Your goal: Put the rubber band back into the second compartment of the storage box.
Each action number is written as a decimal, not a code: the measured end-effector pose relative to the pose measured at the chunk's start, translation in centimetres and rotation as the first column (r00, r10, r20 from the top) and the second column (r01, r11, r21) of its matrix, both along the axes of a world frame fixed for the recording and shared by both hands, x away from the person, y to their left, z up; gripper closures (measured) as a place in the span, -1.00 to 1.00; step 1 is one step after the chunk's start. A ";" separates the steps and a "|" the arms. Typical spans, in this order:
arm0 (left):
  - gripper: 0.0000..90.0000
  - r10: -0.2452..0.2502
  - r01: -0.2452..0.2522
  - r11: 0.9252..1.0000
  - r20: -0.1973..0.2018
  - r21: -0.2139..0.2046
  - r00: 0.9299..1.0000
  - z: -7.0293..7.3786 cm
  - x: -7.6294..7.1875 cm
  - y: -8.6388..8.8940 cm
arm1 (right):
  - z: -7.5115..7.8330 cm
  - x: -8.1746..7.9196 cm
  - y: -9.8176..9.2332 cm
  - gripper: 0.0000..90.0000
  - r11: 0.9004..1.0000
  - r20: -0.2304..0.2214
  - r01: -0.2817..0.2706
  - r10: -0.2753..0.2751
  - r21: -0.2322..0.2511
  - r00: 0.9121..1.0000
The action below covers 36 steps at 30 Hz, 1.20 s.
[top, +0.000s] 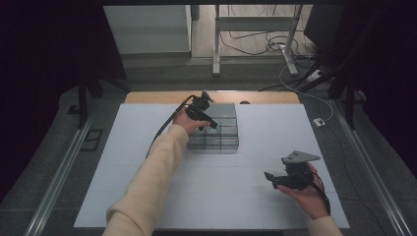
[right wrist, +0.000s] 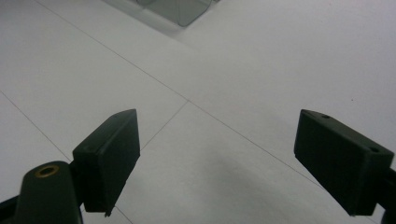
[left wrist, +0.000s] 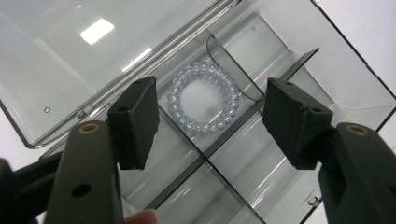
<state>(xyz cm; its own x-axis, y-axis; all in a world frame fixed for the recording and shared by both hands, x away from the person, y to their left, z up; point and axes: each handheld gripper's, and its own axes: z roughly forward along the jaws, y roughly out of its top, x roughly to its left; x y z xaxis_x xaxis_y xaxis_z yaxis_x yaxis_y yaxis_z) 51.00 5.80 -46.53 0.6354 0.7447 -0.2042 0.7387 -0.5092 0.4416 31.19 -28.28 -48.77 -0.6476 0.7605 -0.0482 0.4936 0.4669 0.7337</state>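
Fingers [left wrist: 135,123] of both grippers spread wide, empty; left gripper view reveals bead bracelet [left wrist: 204,99] inside clear box [top: 216,129].

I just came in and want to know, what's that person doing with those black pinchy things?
A person holds a gripper in each hand. The left gripper hangs open over a clear plastic box with its lid open, right above a clear bead bracelet lying in one compartment. The right gripper waits open over the white table, holding nothing.

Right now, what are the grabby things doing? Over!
Left hand-held gripper open, above the clear box. Clear bead bracelet lies in one compartment, untouched. Right hand-held gripper open over bare white table. Nothing in the way.
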 end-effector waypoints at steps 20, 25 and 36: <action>-0.21 -0.004 0.006 1.000 0.087 -0.017 0.996 5.4 -1.2 1.4 | 0.0 0.0 0.0 -0.68 1.000 0.003 -0.001 0.001 -0.001 1.000; -0.23 -0.007 0.009 1.000 0.100 -0.025 0.995 6.2 -1.6 1.7 | 0.0 0.0 0.1 -0.68 1.000 0.001 -0.002 0.002 -0.001 1.000; -0.26 -0.017 0.019 1.000 0.099 -0.013 0.995 6.1 -2.2 1.9 | 0.0 0.0 0.1 -0.68 1.000 -0.002 -0.002 0.002 -0.004 1.000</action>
<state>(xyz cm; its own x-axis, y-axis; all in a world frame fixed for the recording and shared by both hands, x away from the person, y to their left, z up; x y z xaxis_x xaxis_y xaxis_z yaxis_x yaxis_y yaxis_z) 48.82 7.66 -40.48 0.6662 0.7305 -0.1500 0.6820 -0.5153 0.5190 31.14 -28.18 -48.80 -0.6493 0.7589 -0.0500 0.4938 0.4707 0.7312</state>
